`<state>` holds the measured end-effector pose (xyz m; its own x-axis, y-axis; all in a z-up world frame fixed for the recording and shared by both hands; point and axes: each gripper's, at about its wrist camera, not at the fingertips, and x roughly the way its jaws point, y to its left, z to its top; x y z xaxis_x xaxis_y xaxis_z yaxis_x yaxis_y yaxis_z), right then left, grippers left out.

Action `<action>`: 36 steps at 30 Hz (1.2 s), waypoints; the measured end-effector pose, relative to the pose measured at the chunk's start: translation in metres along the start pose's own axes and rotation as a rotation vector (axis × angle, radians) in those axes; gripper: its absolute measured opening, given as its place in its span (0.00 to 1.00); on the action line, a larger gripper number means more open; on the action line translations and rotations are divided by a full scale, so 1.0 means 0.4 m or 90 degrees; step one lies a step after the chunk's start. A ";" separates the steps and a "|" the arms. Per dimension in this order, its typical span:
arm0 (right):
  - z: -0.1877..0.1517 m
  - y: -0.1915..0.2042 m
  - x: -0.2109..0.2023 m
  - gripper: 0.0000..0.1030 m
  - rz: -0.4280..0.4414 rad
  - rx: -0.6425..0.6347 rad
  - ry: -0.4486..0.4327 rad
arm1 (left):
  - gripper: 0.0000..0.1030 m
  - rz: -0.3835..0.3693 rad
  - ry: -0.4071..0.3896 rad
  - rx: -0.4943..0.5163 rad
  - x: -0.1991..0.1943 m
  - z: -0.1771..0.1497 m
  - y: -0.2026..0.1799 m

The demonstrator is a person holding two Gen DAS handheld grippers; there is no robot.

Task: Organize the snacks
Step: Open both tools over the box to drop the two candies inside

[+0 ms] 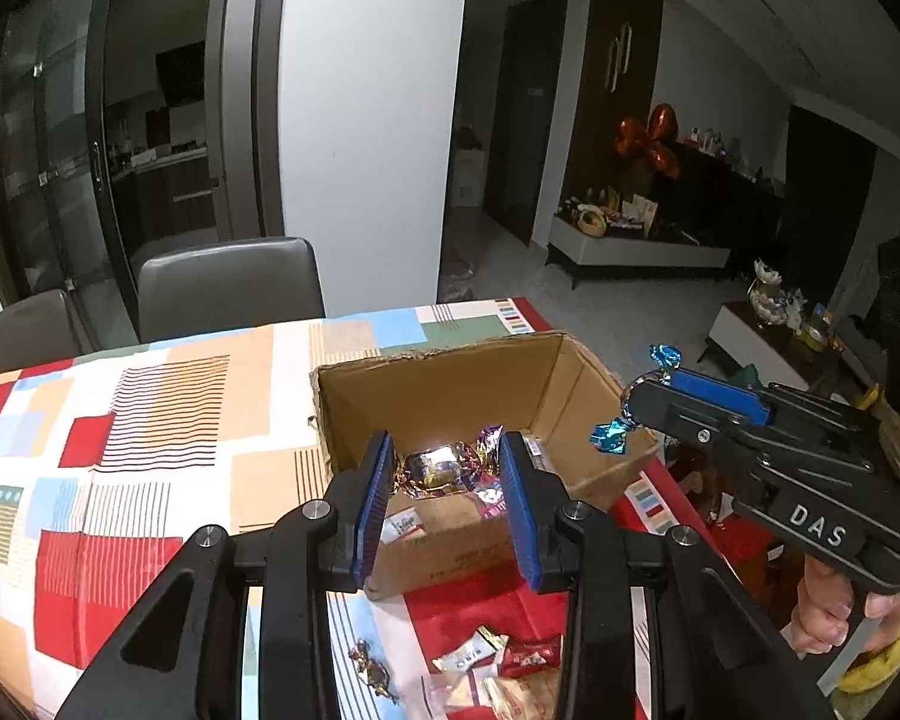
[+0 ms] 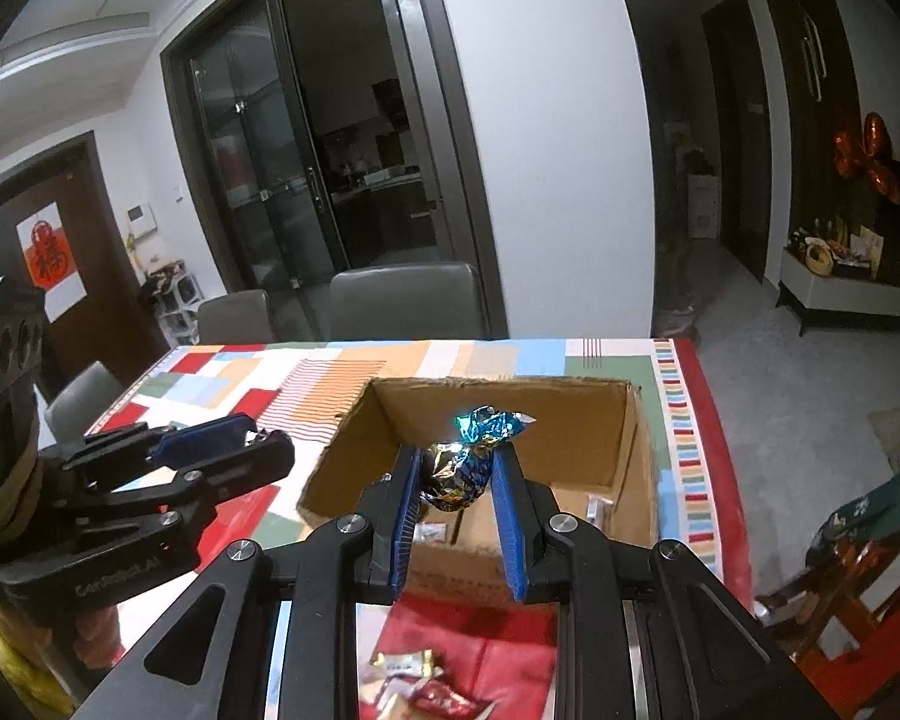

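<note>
An open cardboard box [image 1: 444, 384] stands on the table's right part; it also shows in the right wrist view [image 2: 630, 450]. My left gripper [image 1: 444, 474] is shut on a purple and gold foil candy [image 1: 444, 468] and holds it over the box's near wall. My right gripper [image 2: 457, 474] is shut on a blue foil candy [image 2: 468, 468], above the box's near edge. In the left wrist view the right gripper [image 1: 636, 399] sits at the box's right corner with the blue candy [image 1: 612, 435] sticking out. A few wrapped snacks [image 1: 402, 525] lie inside the box.
Several loose wrapped snacks [image 1: 498, 660] lie on the patchwork tablecloth [image 1: 150, 420] in front of the box. Grey chairs [image 1: 228, 282] stand behind the table. The table's right edge [image 2: 714, 450] runs close to the box.
</note>
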<state>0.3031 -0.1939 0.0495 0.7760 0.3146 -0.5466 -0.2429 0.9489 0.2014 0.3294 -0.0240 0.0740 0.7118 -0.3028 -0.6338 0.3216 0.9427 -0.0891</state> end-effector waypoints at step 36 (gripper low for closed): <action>-0.089 -0.007 0.048 0.48 0.003 -0.020 0.134 | 0.56 0.110 0.055 0.005 -0.008 -0.106 0.021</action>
<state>0.2980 -0.1898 0.0096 0.6365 0.3139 -0.7046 -0.2665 0.9467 0.1810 0.3033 -0.0092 0.0428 0.7006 -0.1237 -0.7028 0.2047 0.9783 0.0319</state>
